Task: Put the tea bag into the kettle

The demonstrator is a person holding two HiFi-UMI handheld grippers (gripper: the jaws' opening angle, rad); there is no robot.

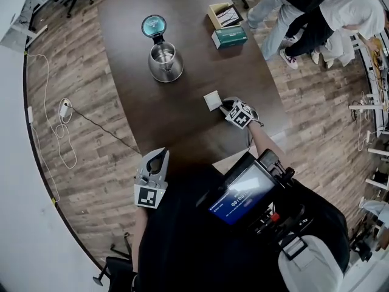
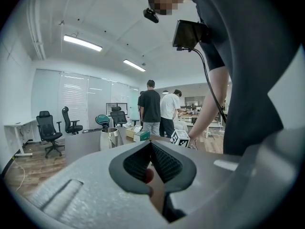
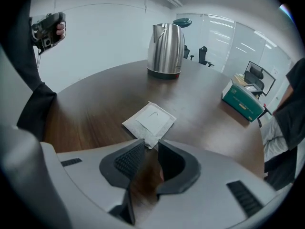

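A steel kettle (image 1: 165, 61) stands upright on the dark wooden table (image 1: 152, 111), its teal lid (image 1: 154, 25) swung open. A white square tea bag (image 1: 212, 100) lies flat on the table nearer me. My right gripper (image 1: 223, 104) is right beside it. In the right gripper view the jaws of my right gripper (image 3: 150, 144) stand slightly apart, with the near corner of the tea bag (image 3: 150, 120) between their tips and the kettle (image 3: 165, 51) beyond. My left gripper (image 1: 159, 155) hangs at the table's near edge, shut and empty (image 2: 150, 144).
A green box (image 1: 229, 37) and an open carton (image 1: 223, 14) sit at the table's far right. Two people (image 1: 316, 17) stand beyond that corner. A white cable (image 1: 64, 126) lies on the wooden floor at the left. Office chairs (image 2: 49, 130) stand further off.
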